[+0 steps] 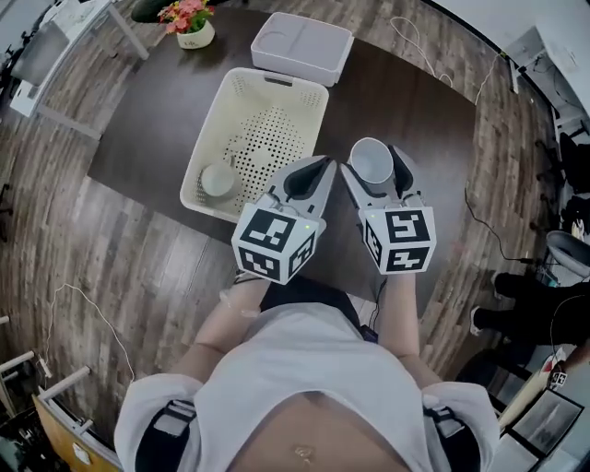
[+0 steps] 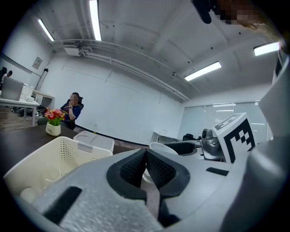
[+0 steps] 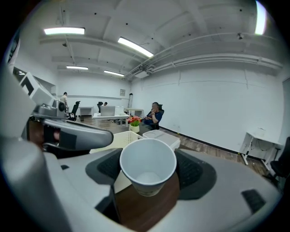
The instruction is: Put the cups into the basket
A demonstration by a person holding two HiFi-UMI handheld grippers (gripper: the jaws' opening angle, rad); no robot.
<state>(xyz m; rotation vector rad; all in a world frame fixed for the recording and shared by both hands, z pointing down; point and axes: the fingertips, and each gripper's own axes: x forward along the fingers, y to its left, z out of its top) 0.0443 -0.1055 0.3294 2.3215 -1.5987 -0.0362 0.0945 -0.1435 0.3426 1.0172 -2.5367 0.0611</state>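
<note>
- The white cup [image 3: 147,167] sits upright, mouth open, between the pads of the right tool [image 1: 376,164], which is clamped on its sides; in the head view it is right of centre, just off the basket's lower right corner.
- A second cup [image 1: 218,180] lies inside the basket [image 1: 210,120], at its lower left corner.
- The cream, perforated basket stands on the bench at upper centre of the head view.
- The left tool [image 2: 146,168] has its jaws pressed together with nothing in them, just left of the right tool.
- The bench [image 1: 406,101] is dark brown; a white lidded box [image 1: 302,46] sits above the basket and a flower pot [image 1: 189,23] at upper left.
- The floor [image 1: 111,249] is grey-brown wood plank.
- The room has white walls and ceiling strip lights [image 3: 64,31]; a seated person [image 3: 155,115] is by the far desks.
</note>
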